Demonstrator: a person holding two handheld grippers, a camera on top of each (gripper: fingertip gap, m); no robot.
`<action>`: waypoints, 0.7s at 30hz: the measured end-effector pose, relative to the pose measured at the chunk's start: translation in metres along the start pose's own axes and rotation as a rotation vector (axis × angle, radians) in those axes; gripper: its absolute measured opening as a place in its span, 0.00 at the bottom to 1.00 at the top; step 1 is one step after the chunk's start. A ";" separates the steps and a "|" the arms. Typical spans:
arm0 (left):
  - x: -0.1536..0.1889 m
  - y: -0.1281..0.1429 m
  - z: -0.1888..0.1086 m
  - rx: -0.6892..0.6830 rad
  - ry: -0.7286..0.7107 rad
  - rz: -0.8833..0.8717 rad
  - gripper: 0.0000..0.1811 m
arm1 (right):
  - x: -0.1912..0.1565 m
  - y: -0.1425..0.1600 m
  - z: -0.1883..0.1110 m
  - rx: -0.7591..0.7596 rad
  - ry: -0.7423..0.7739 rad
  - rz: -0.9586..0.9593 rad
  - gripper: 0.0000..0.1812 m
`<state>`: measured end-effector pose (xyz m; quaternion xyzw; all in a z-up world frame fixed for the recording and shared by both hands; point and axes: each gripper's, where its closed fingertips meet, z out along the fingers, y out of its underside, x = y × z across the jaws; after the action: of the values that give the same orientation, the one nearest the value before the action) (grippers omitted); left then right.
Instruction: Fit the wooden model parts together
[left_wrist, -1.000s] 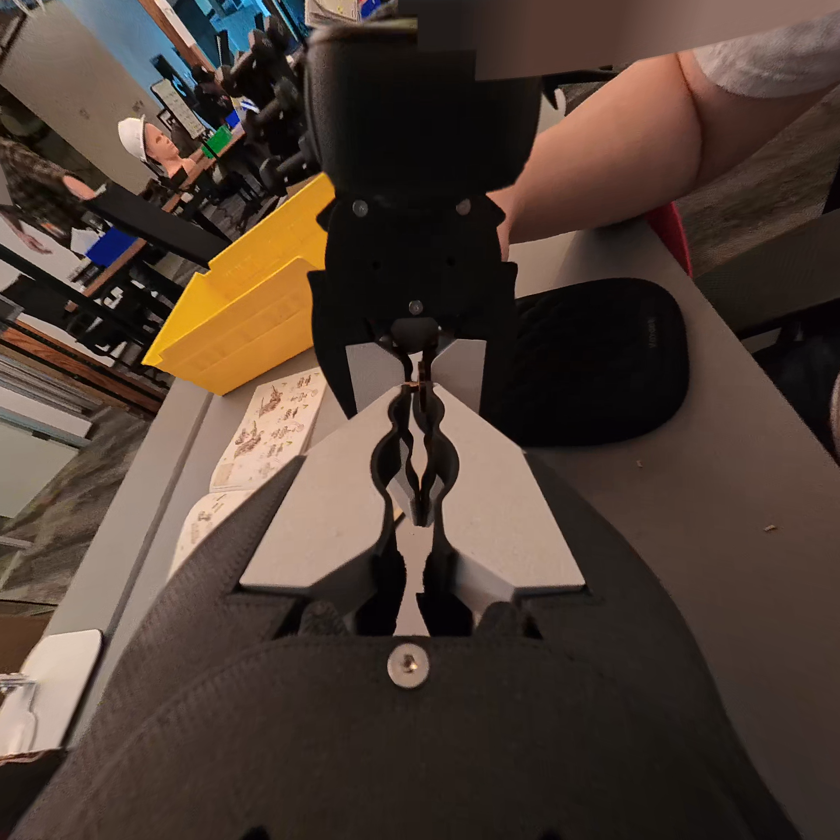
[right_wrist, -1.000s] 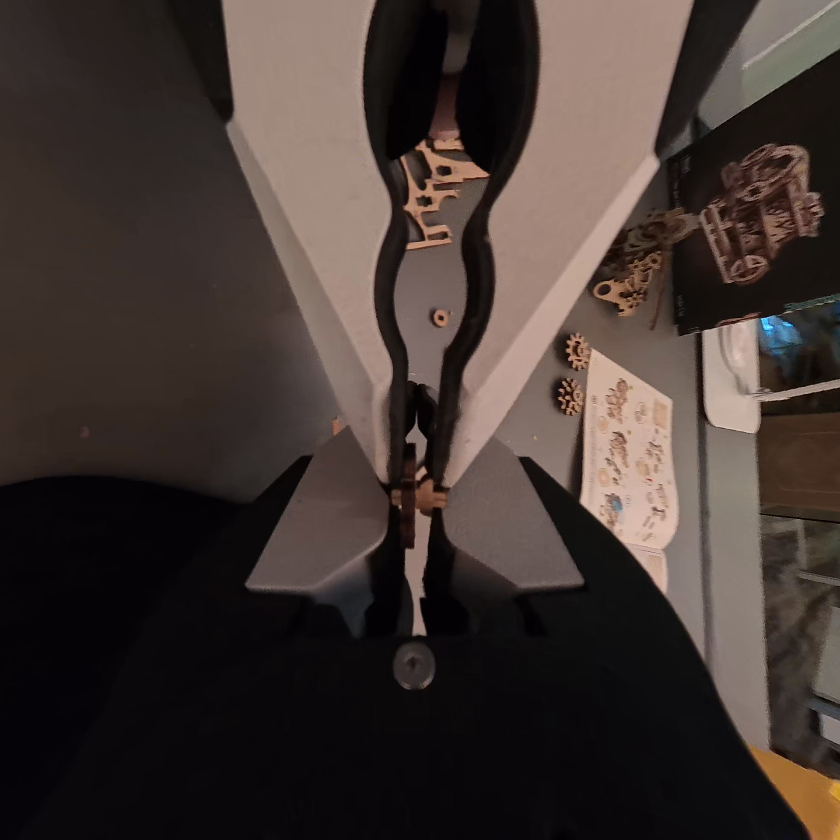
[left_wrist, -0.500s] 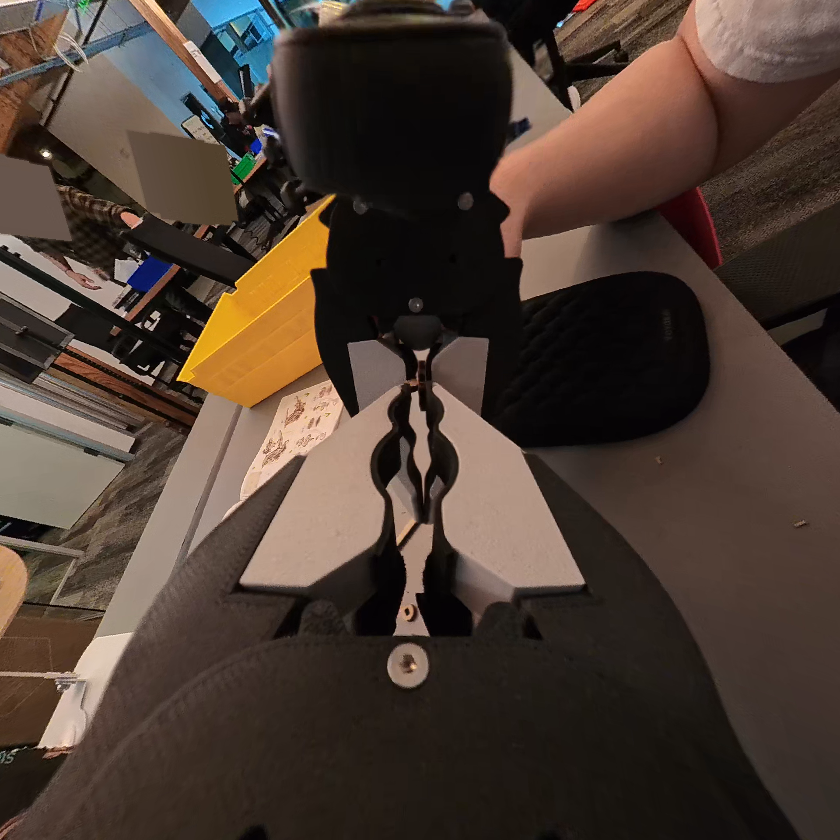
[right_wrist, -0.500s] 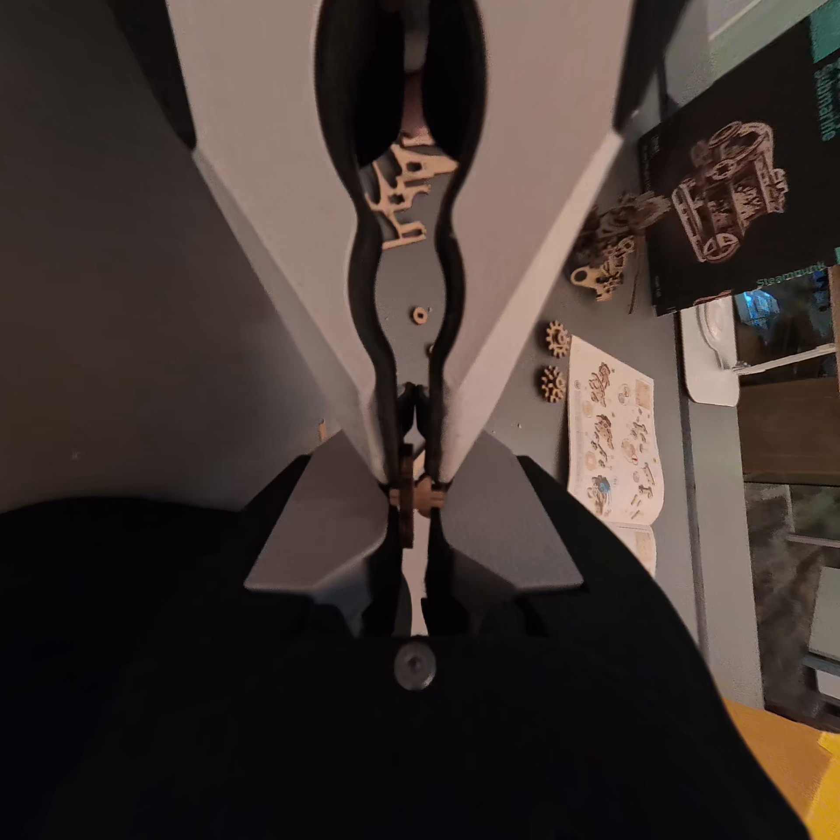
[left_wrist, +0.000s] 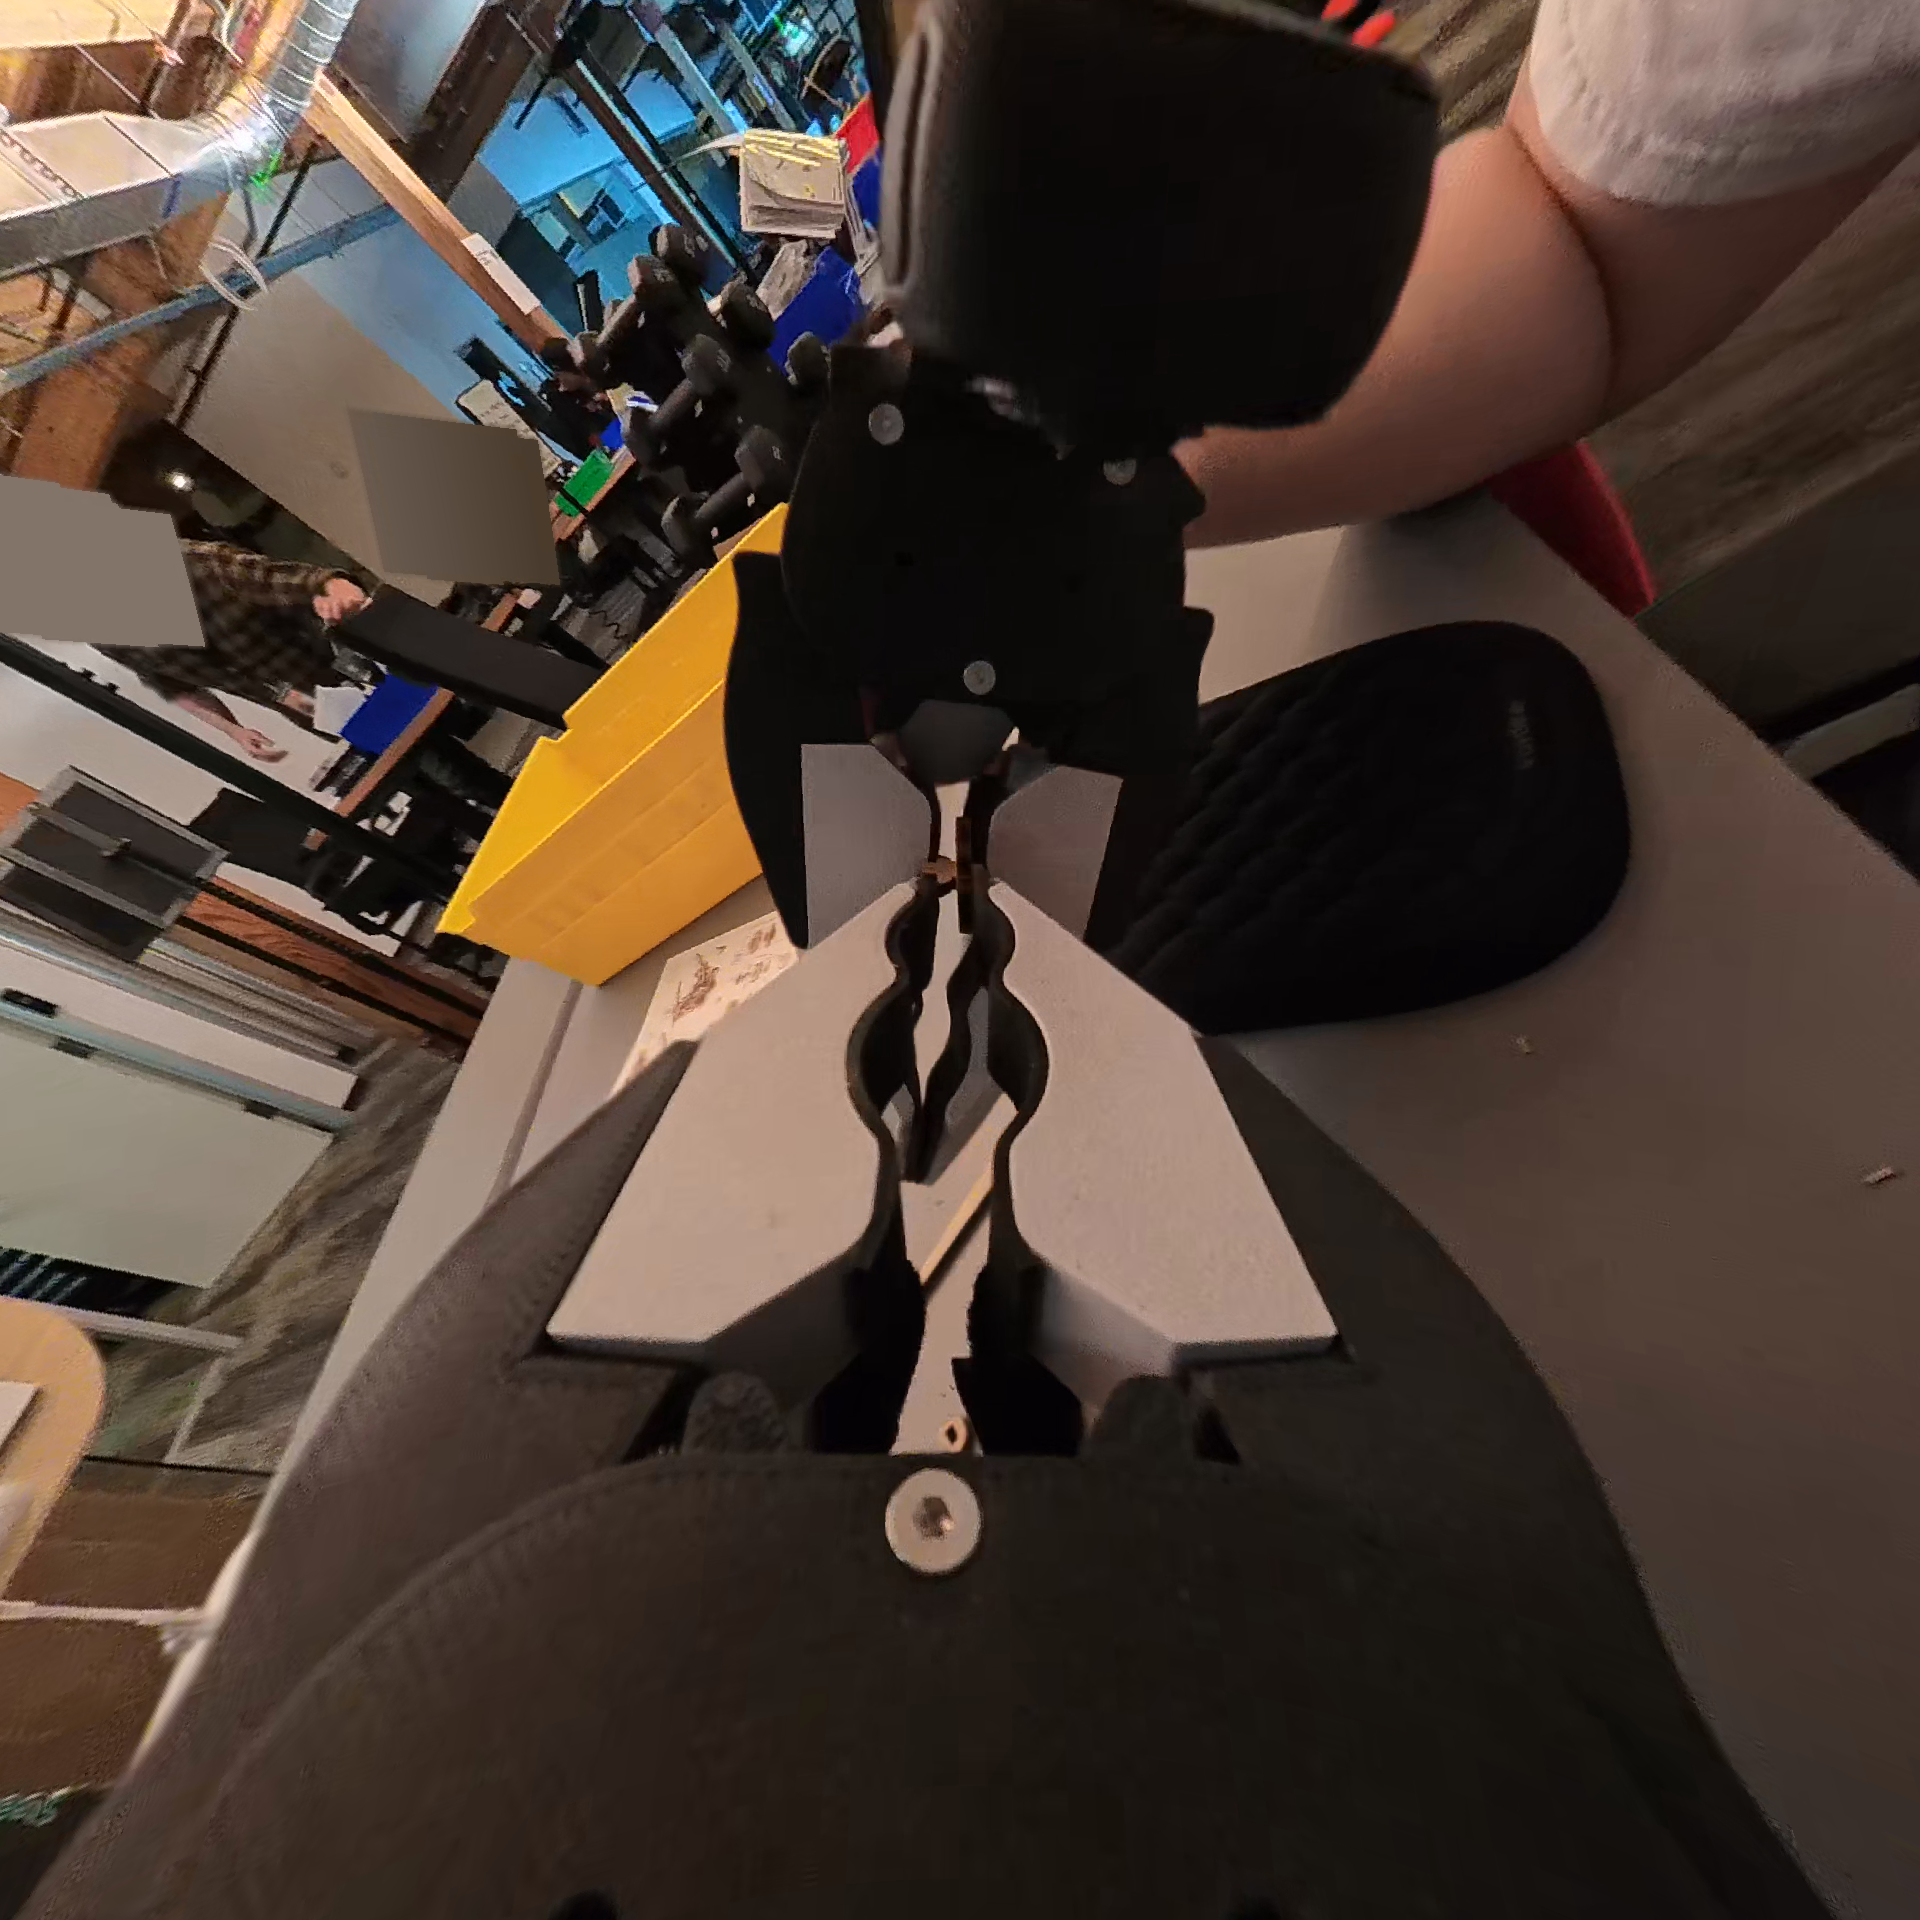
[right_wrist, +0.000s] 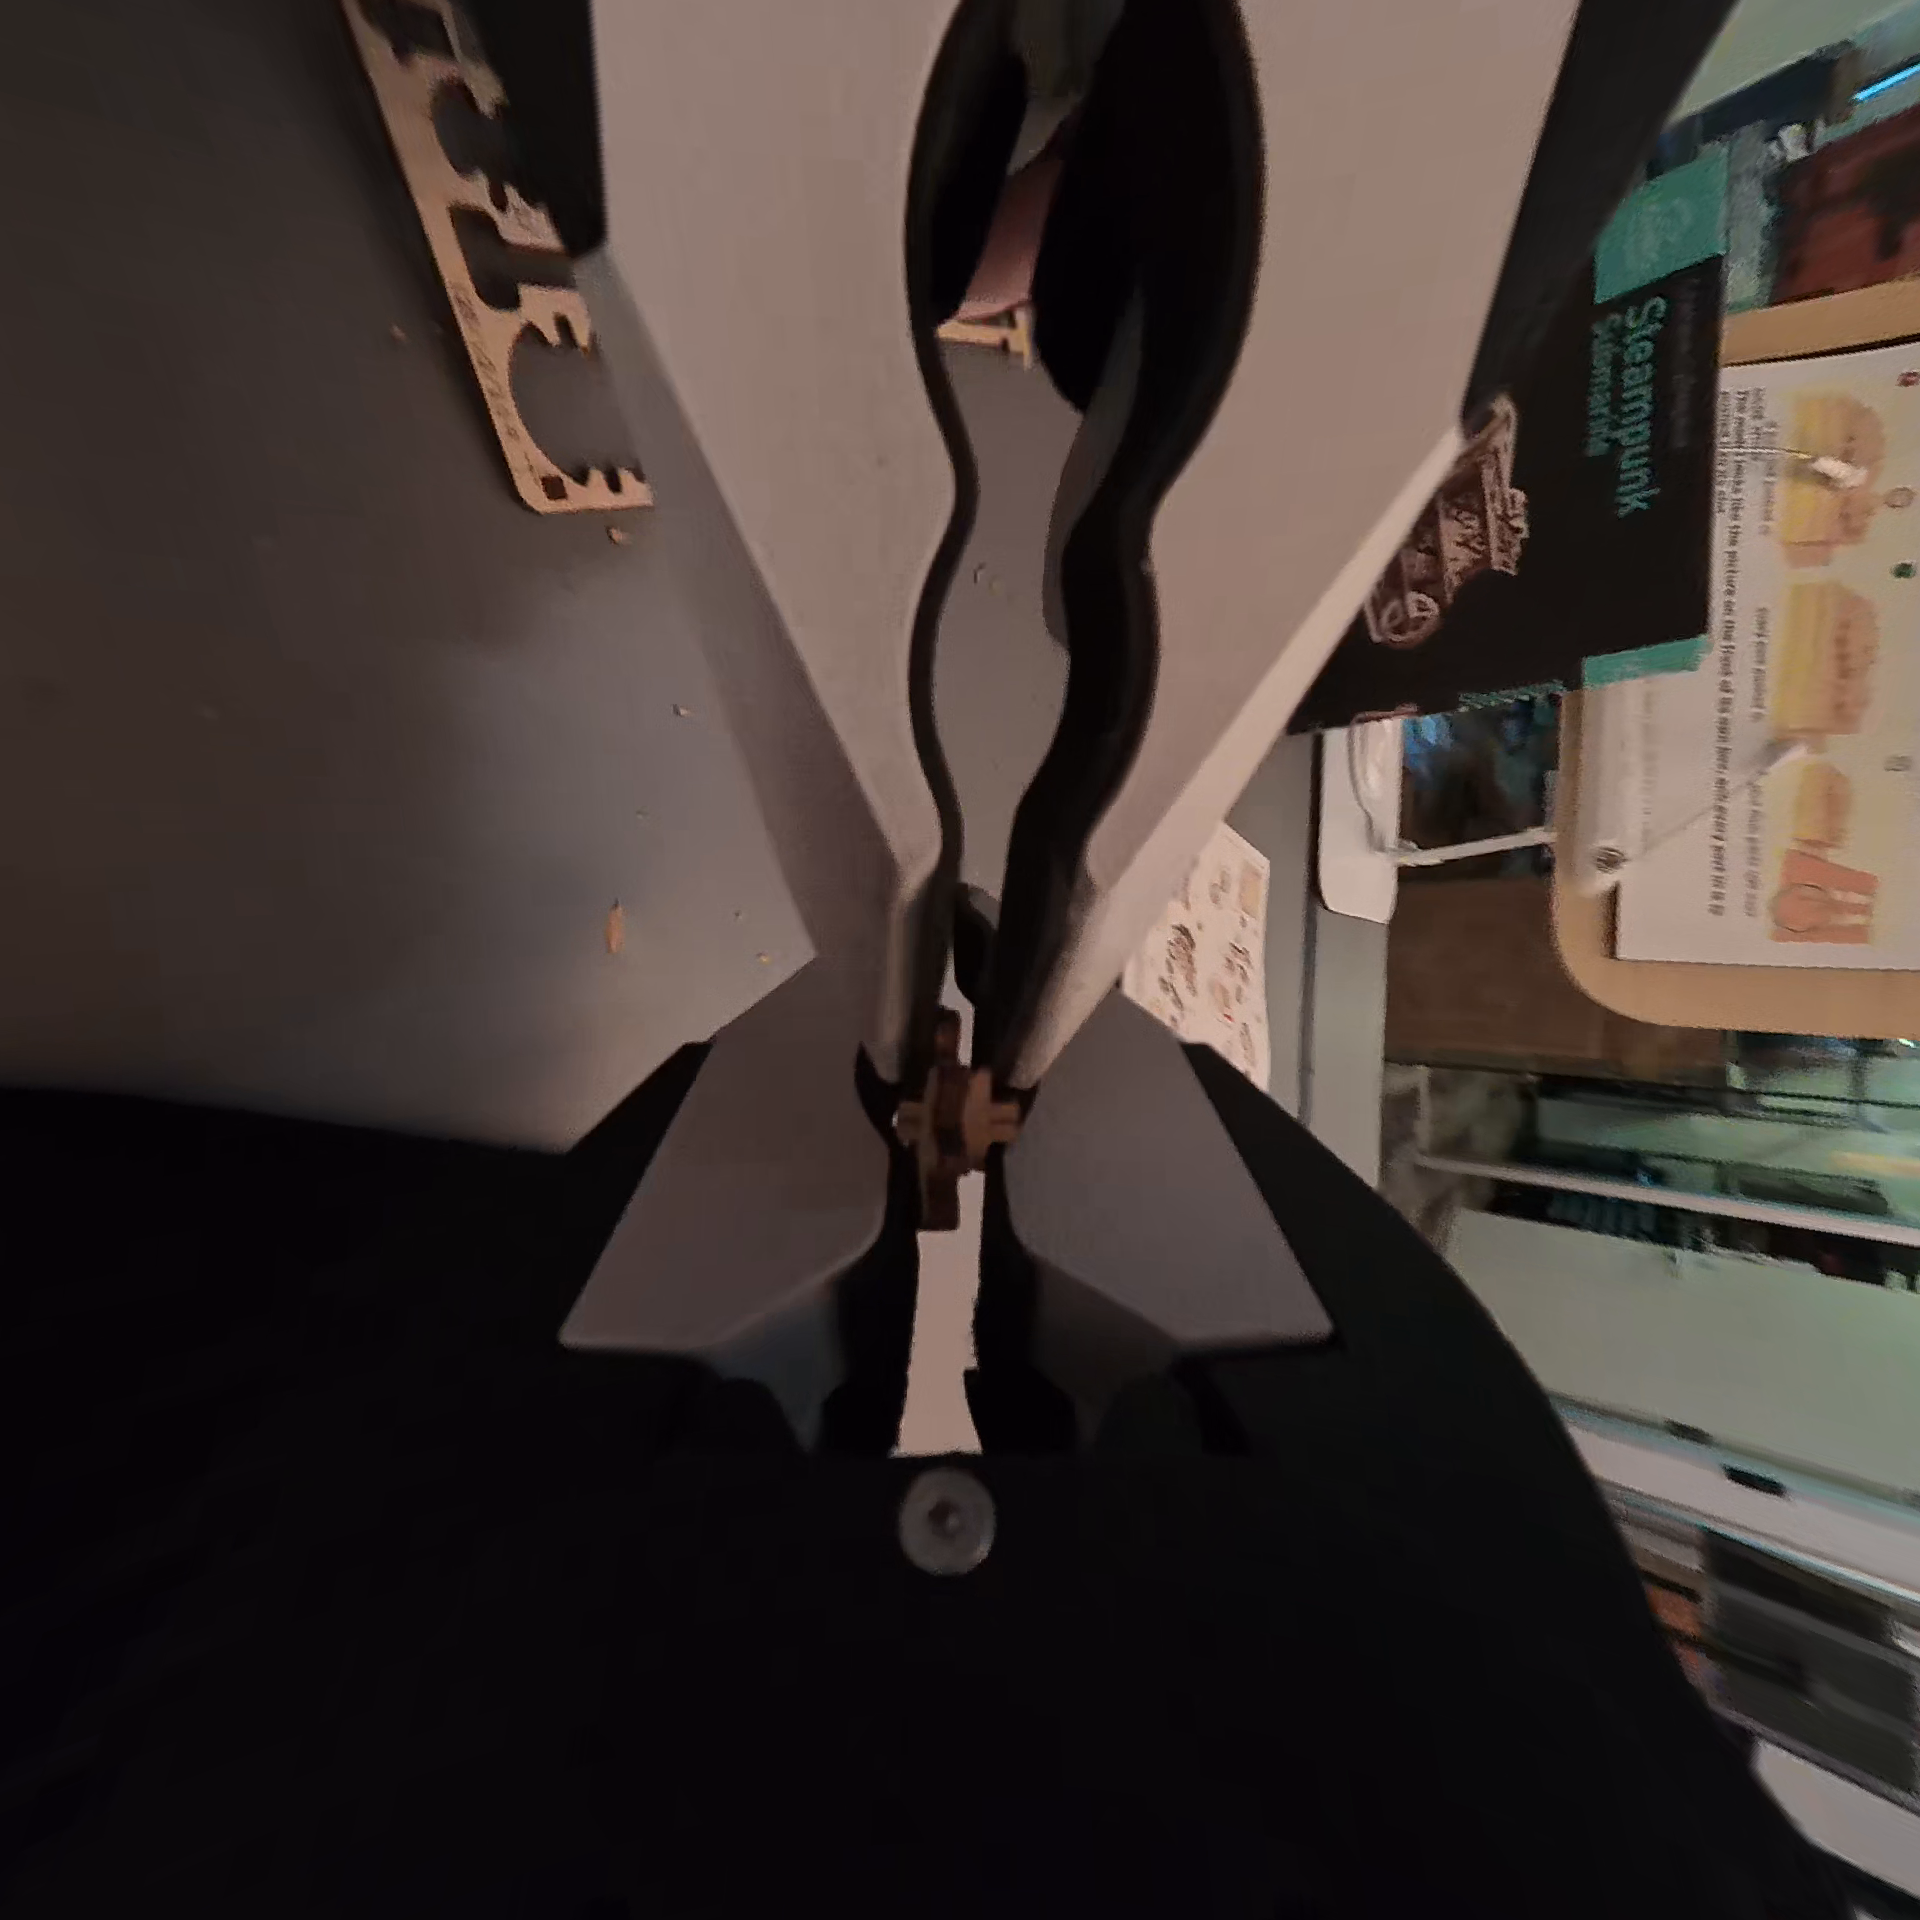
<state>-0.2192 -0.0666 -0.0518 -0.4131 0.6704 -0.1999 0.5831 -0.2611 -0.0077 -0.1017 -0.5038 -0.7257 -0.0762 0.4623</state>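
Note:
My two grippers meet tip to tip above the grey table (left_wrist: 1558, 1195). My left gripper (left_wrist: 951, 888) is shut on a short tan wooden pin (left_wrist: 938, 868). My right gripper (left_wrist: 961, 821) faces it from above and is shut on a small flat toothed wooden piece (left_wrist: 966, 847), seen edge on. In the right wrist view the pin (right_wrist: 987, 1103) crosses the flat piece (right_wrist: 938, 1174) between my right gripper's tips (right_wrist: 954, 1107), and the left gripper (right_wrist: 971, 1039) comes down from the top. The pads hide how deep the pin sits.
Yellow bins (left_wrist: 623, 790) and a black pad (left_wrist: 1371, 831) lie behind the grippers, with an instruction sheet (left_wrist: 717, 977) and a thin wooden stick (left_wrist: 956, 1226) below. A punched wooden sheet (right_wrist: 509, 291) and the black kit box (right_wrist: 1558, 416) lie on the table. A person's arm (left_wrist: 1455, 343) holds the right gripper. The tips of one gripper are about 8 centimeters away from the tips of the other.
Both grippers stay shut on the joined parts and have tilted and shifted together. In the right wrist view the loose gears and model left the frame, and the punched sheet came in.

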 end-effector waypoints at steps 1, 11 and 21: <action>0.000 0.001 0.000 -0.009 -0.005 0.011 0.03 | 0.002 0.002 0.000 -0.018 0.017 -0.009 0.00; -0.004 0.014 0.008 -0.133 -0.058 -0.049 0.06 | 0.017 0.030 0.004 -0.224 0.127 -0.037 0.00; -0.005 0.020 0.011 -0.174 -0.090 0.008 0.04 | 0.009 0.024 0.008 -0.172 0.082 -0.001 0.00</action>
<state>-0.2150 -0.0481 -0.0664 -0.4679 0.6602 -0.1198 0.5753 -0.2469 0.0141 -0.1082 -0.5376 -0.6973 -0.1591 0.4465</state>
